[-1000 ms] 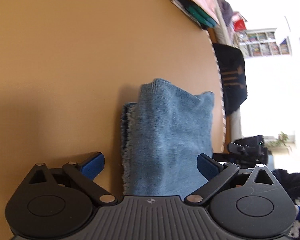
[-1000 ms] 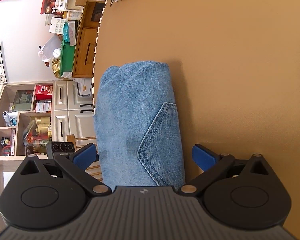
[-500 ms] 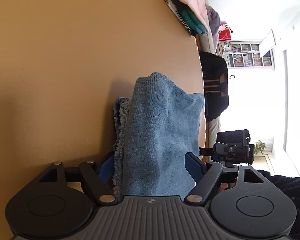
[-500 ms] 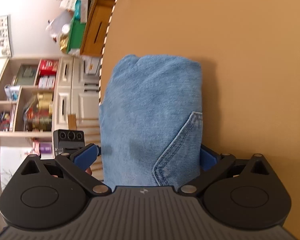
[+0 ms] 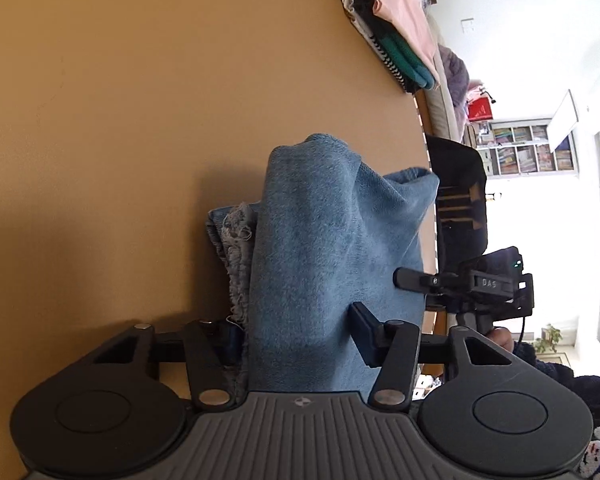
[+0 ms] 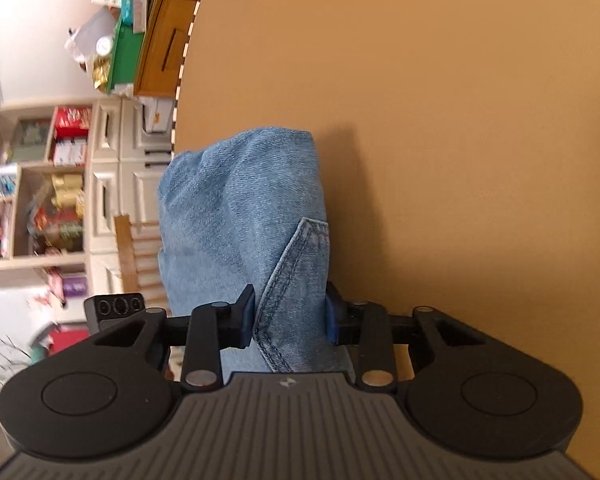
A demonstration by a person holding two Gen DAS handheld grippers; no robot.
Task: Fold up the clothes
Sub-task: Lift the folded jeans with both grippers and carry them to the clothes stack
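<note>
While the jeans [image 5: 324, 256] are already lying folded into a compact, thick bundle at the edge of the tan surface [image 5: 140, 120], the folding itself is looking largely finished; what seems to be remaining is lifting the bundle and setting it aside, perhaps with the pile of clothes [image 5: 396, 32] at the far end. The left tongs [image 5: 296, 336] are closing around one end of the bundle, the near pad pressing into the denim and the other pad sitting against the frayed hem side, so they are clamping on the jeans. The right tongs [image 6: 290, 316] are closing on the other end, right at the pocket seam, both pads squeezing the cloth.

Compared with a second ago, both pairs of tongs were standing wide apart with the bundle lying loosely between them; now they are narrowing onto it. Each view is also showing the bundle nearer and more bunched, and the other tool is now appearing at the right of the left view.
</note>
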